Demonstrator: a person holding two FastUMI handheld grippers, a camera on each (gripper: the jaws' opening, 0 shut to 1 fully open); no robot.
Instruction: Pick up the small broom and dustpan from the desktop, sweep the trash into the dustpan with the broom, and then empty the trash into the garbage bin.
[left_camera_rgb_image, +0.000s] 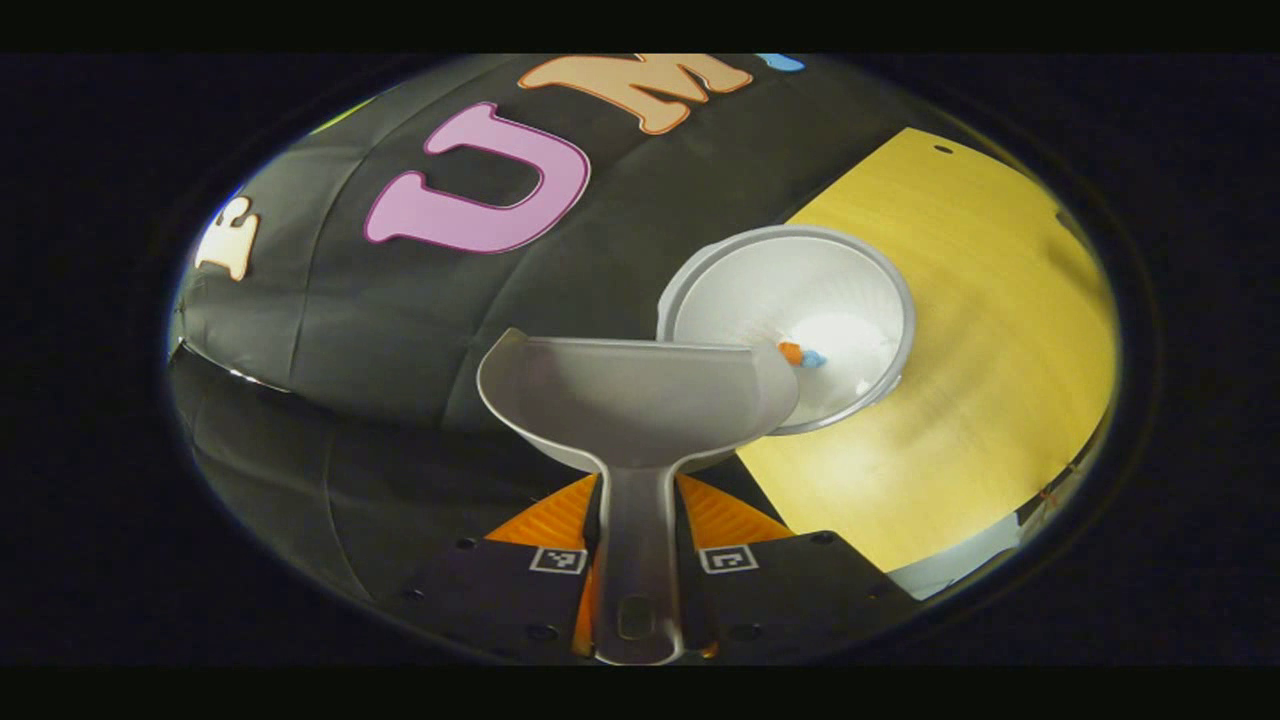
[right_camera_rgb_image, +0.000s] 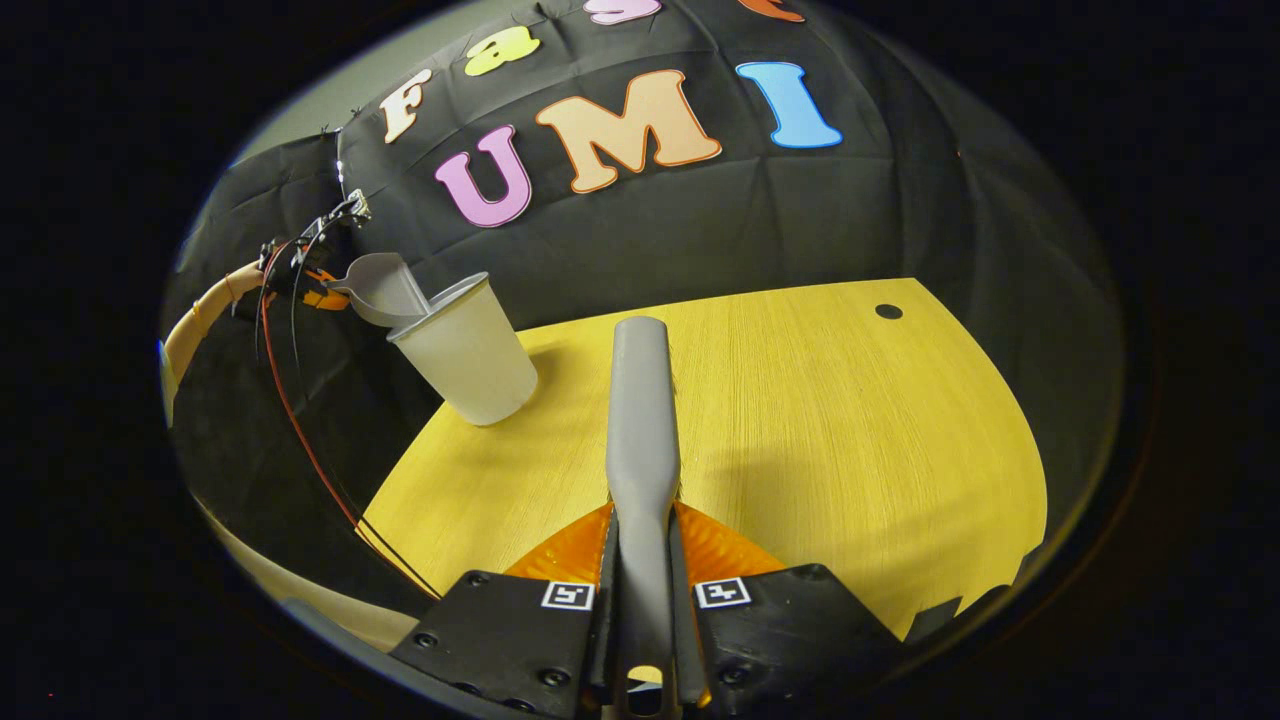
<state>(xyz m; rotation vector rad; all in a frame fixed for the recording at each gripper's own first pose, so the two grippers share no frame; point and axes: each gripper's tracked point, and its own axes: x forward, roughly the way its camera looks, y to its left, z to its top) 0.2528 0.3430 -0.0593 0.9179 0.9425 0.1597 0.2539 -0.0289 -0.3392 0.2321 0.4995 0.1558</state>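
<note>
two scraps (left_camera_rgb_image: 801, 354) behind dustpan (left_camera_rgb_image: 640, 405) lip

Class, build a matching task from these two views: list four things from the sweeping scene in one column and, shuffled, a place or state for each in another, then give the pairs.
Things
1. dustpan
2. broom
3. trash
4. garbage bin

Places or states
A. lying inside the bin
B. handle clamped in the right gripper
C. tipped over the bin's rim, handle in the left gripper
D. standing on the yellow desktop near its edge

Pairs: 1-C, 2-B, 3-A, 4-D
</note>
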